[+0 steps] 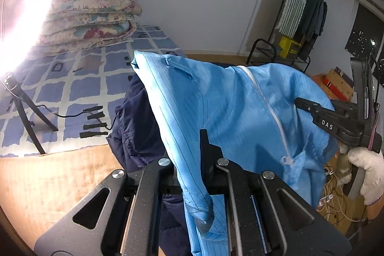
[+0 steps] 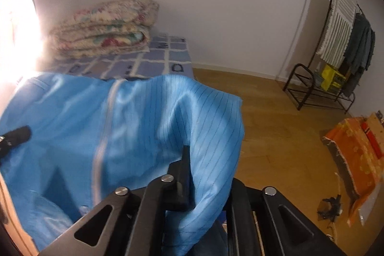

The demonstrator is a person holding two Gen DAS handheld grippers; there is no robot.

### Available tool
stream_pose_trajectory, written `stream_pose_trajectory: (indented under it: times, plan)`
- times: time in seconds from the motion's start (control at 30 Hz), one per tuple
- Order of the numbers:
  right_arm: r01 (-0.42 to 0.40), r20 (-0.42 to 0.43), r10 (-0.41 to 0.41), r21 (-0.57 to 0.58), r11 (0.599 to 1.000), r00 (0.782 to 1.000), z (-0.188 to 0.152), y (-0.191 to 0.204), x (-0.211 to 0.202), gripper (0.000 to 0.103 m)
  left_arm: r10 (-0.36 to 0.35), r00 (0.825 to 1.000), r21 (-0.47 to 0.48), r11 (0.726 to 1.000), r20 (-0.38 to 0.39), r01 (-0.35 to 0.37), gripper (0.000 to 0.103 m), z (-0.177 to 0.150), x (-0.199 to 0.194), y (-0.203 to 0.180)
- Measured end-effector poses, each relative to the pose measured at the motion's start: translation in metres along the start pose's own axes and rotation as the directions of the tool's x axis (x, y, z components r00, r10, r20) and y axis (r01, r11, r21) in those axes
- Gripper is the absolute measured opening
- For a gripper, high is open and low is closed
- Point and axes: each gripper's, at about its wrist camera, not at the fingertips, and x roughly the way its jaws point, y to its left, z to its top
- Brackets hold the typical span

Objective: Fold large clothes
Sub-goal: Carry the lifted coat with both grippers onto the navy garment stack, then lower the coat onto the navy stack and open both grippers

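Observation:
A large light-blue pinstriped garment (image 1: 216, 107) with a white zipper hangs in the air, stretched between both grippers. My left gripper (image 1: 204, 150) is shut on one edge of it, the cloth draped over the fingers. My right gripper (image 2: 189, 167) is shut on the other edge of the garment (image 2: 115, 126). The right gripper also shows in the left wrist view (image 1: 312, 109), gripping the cloth at the right, held by a white-gloved hand. The left gripper's tip shows at the left edge of the right wrist view (image 2: 16, 136). A dark navy garment (image 1: 136, 126) lies below.
A bed with a blue checked sheet (image 1: 79, 80) carries folded floral quilts (image 1: 93, 16). A lamp tripod (image 1: 26, 112) stands on it beside a glaring light. A clothes rack (image 2: 340, 44), an orange cloth (image 2: 355, 150) and cables (image 1: 336, 203) are on the wooden floor.

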Motion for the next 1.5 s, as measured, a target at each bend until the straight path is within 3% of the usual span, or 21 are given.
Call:
stream_pose_trajectory:
  times: [0.1,0.17,0.23,0.33,0.7,1.0,1.5]
  plan:
    - [0.066,-0.051,-0.068,-0.05,0.997,0.996,-0.006,0.004,0.013,0.033,0.072,0.997,0.016,0.997,-0.006,-0.072,0.021,-0.006,0.007,-0.001]
    - [0.13,-0.071,-0.134,-0.063,0.99,0.988,-0.011,0.002,0.018,0.041,0.107,0.994,0.007,0.994,-0.026,-0.107,0.033,-0.009,0.011,0.002]
    - [0.179,-0.084,-0.182,-0.047,0.983,0.98,-0.016,-0.004,0.016,0.06,0.118,0.993,-0.007,0.993,-0.027,-0.118,0.039,-0.012,0.01,0.007]
    - [0.233,-0.074,-0.235,-0.028,0.972,0.969,-0.022,-0.014,0.008,0.068,0.127,0.992,-0.026,0.991,-0.02,-0.128,0.046,-0.015,0.002,0.012]
    - [0.181,-0.013,-0.181,0.014,0.983,0.983,-0.025,-0.016,-0.059,0.07,0.121,0.992,-0.026,0.992,0.026,-0.121,0.047,-0.023,-0.065,0.01]
    - [0.14,0.037,-0.14,0.026,0.99,0.989,-0.032,-0.008,-0.144,0.072,0.081,0.992,-0.004,0.997,0.092,-0.081,0.047,-0.038,-0.165,-0.02]
    - [0.076,0.118,-0.083,0.07,0.995,0.989,-0.073,-0.006,-0.297,0.075,0.035,0.979,0.085,0.995,0.198,-0.053,0.048,-0.083,-0.333,-0.087]
